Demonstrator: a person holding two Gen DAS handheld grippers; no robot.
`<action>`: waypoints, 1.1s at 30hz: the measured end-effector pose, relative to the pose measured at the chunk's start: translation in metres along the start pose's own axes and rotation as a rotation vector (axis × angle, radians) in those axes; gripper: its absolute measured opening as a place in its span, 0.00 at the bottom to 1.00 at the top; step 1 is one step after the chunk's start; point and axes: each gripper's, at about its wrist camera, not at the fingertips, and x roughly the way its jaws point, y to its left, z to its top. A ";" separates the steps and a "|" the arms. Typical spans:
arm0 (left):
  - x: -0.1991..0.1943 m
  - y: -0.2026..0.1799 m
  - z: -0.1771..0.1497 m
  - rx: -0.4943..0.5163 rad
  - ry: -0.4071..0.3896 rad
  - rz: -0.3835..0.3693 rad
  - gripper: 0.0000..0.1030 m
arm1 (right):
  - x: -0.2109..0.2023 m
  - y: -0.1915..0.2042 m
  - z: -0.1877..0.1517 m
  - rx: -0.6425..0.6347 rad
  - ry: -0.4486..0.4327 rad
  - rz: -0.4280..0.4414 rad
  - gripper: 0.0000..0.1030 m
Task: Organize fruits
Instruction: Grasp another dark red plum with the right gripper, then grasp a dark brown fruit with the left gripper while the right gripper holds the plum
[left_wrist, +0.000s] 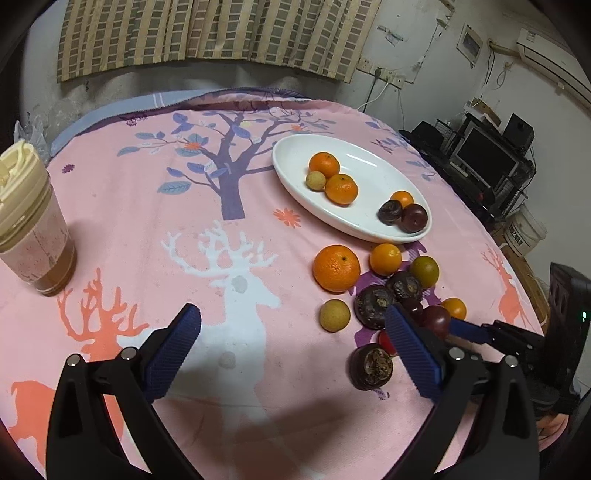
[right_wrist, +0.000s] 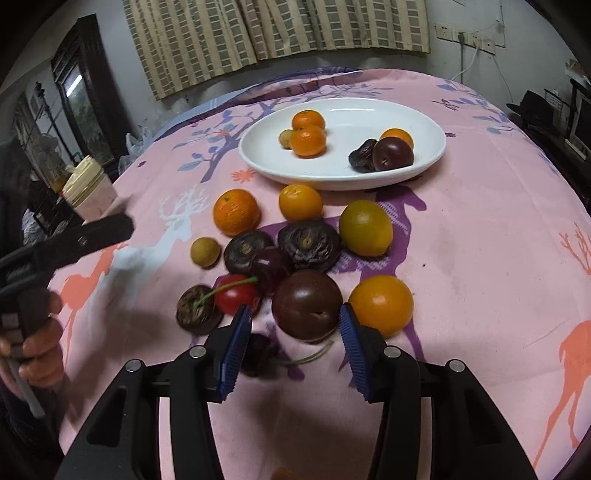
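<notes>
A white oval plate (right_wrist: 424, 147) (left_wrist: 369, 162) holds oranges, a small tan fruit and dark plums. Loose fruit lies on the pink cloth in front of it: oranges, a green-yellow citrus (right_wrist: 365, 228), dark wrinkled fruits, a tan longan (right_wrist: 205, 252), a red cherry (right_wrist: 236, 298). My right gripper (right_wrist: 295, 325) is open, its blue pads either side of a dark plum (right_wrist: 306, 303) without touching it. My left gripper (left_wrist: 291, 314) is open and empty above the cloth, left of the loose fruit; a large orange (left_wrist: 336, 268) lies ahead of it.
A lidded tumbler with a pink drink (left_wrist: 33, 229) stands at the table's left. The table's right edge drops to a desk with a monitor (left_wrist: 484, 155). The pink deer-print cloth (right_wrist: 480, 258) covers the table.
</notes>
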 end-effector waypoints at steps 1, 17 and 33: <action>-0.001 0.000 0.000 0.002 -0.003 0.004 0.95 | 0.003 -0.001 0.002 0.008 0.002 -0.007 0.47; 0.012 -0.051 -0.026 0.285 0.064 -0.080 0.87 | -0.029 -0.036 0.004 0.160 -0.207 0.117 0.38; 0.044 -0.066 -0.045 0.373 0.169 -0.098 0.48 | -0.038 -0.038 0.004 0.157 -0.223 0.155 0.38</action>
